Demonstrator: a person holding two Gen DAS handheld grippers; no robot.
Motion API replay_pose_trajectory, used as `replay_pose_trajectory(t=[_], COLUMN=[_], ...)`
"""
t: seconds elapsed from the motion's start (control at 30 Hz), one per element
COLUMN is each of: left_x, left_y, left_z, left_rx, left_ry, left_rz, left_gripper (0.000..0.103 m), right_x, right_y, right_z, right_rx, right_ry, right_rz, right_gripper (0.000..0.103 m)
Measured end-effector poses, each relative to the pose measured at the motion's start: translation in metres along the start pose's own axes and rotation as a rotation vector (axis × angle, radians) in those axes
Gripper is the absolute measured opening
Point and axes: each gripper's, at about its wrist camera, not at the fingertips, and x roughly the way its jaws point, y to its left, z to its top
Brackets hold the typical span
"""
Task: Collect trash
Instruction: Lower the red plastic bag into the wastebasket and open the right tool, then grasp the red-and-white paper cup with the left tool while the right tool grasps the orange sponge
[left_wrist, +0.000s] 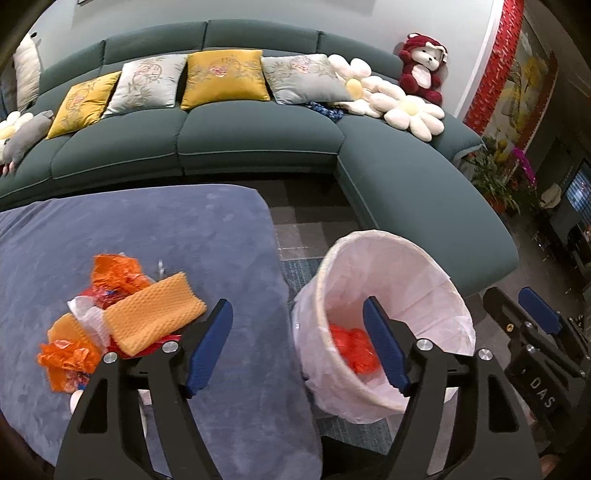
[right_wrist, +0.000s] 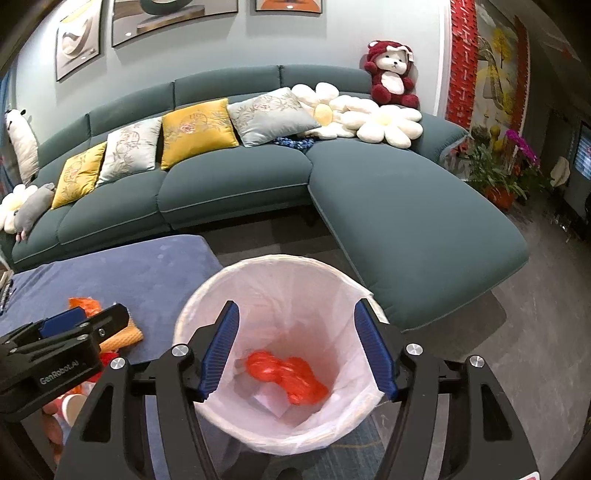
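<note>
A pile of trash lies on the blue-covered table (left_wrist: 147, 229): crumpled orange plastic bags (left_wrist: 114, 273), a yellow waffle cloth (left_wrist: 155, 314) and a bit of white plastic (left_wrist: 86, 310). My left gripper (left_wrist: 297, 302) is open and empty, just right of the pile, over the table's edge. Beside the table stands a white-lined bin (left_wrist: 388, 258) with an orange bag (left_wrist: 351, 347) inside. My right gripper (right_wrist: 295, 304) hangs open and empty above the bin (right_wrist: 207, 295), over the orange bag (right_wrist: 288, 373) and some white paper (right_wrist: 269, 400). Each gripper shows in the other's view: right gripper (left_wrist: 513, 295), left gripper (right_wrist: 99, 315).
A long green sofa (right_wrist: 388, 206) with cushions and plush toys curves behind the table and bin. Potted plants (right_wrist: 495, 173) stand at the right wall. Paper cups (right_wrist: 70, 406) sit at the table's near corner. Grey floor (right_wrist: 535, 332) lies right of the bin.
</note>
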Motion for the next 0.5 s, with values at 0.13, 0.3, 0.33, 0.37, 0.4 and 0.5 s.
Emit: replay_pose_trajectory(t=[0.13, 0.3, 0.33, 0.37, 0.4, 0.5], left_x=[-0.011, -0.029, -0.031, -0.035, -0.037, -0.043], left_y=[0.02, 0.058, 0.065, 0.075, 0.082, 0.107], left_z=[-0.007, -0.021, -0.024, -0.029, -0.033, -0.048], left_rx=[-0.019, -0.061, -0.063, -0.066, -0.07, -0.074], left_ry=[-0.011, -0.018, -0.017, -0.012, -0.01, 0.005], left_rz=[0.034, 0.091, 0.104, 0.128, 0.14, 0.186], left_gripper=[0.075, 0.081, 0.083, 0.084, 0.085, 0.086], right_x=[-0.012, -0.023, -0.025, -0.027, -0.027, -0.031], right_y=[0.02, 0.049, 0.055, 0.063, 0.068, 0.089], right_z=[-0.002, -0.008, -0.011, -0.015, -0.016, -0.026], right_rx=[-0.02, -0.041, -0.044, -0.049, -0.052, -0.071], right_ry=[-0.007, -0.008, -0.004, 0.0, 0.003, 0.014], right_rz=[0.026, 0.054, 0.064, 0.072, 0.076, 0.101], right_gripper=[0.064, 0.067, 0.067, 0.067, 0.067, 0.067])
